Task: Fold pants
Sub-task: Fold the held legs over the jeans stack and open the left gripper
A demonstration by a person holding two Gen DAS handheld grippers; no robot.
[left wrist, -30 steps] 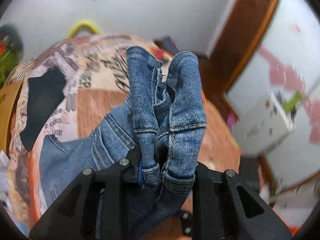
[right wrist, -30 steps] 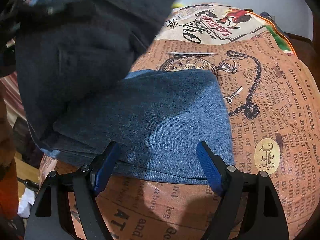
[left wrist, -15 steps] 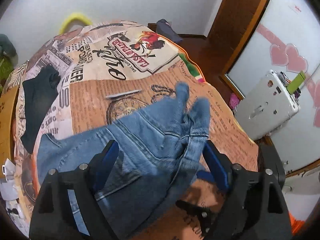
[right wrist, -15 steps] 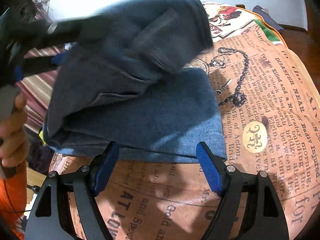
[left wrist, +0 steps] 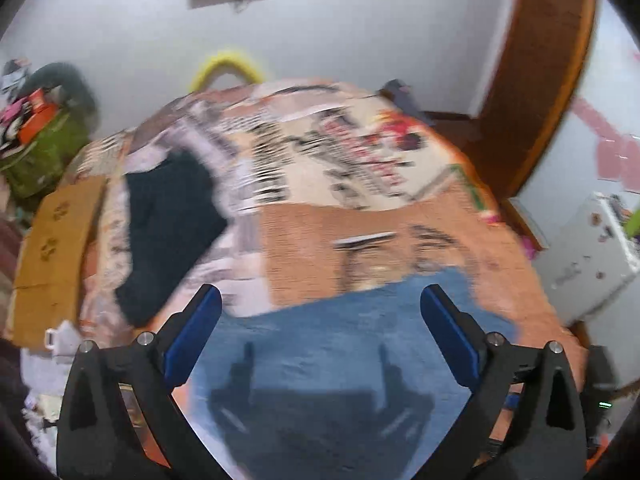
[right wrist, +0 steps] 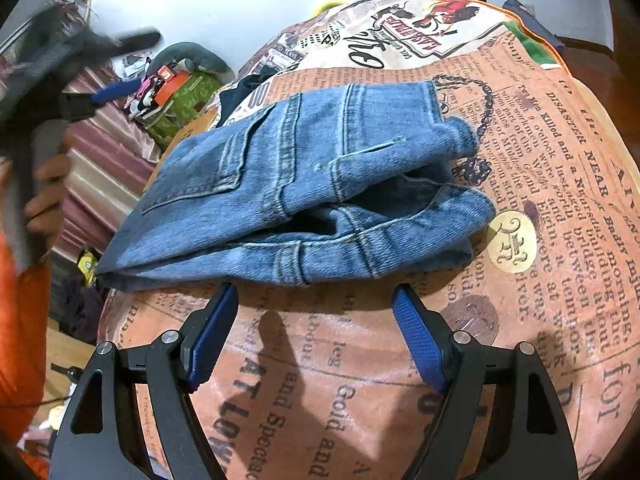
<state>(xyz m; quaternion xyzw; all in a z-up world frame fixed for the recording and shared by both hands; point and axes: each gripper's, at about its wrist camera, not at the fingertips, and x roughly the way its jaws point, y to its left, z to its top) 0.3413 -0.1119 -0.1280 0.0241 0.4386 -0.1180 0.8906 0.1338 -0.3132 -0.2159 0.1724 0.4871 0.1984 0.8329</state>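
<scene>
Folded blue denim pants [right wrist: 296, 192] lying in a thick bundle mid-bed, on the newspaper-print bedspread [right wrist: 560, 240]. Soft but heavy, layers prone to sliding; best taken at the stiff waistband or stitched hems. Left tongs [left wrist: 320, 320] just opened wide, nothing between. Right tongs [right wrist: 314, 316] spread, empty, just short of the near fold.

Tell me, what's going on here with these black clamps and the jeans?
A person is folding a pair of blue denim jeans on a bed covered with a newspaper-print spread, holding a black two-finger gripper with blue pads in each hand. The left gripper has just been opening; its jaws stand wide with nothing between them, above the jeans. The right gripper hangs open just short of the near edge of the jeans, touching nothing. The jeans lie folded into a thick bundle, back pockets up.
</scene>
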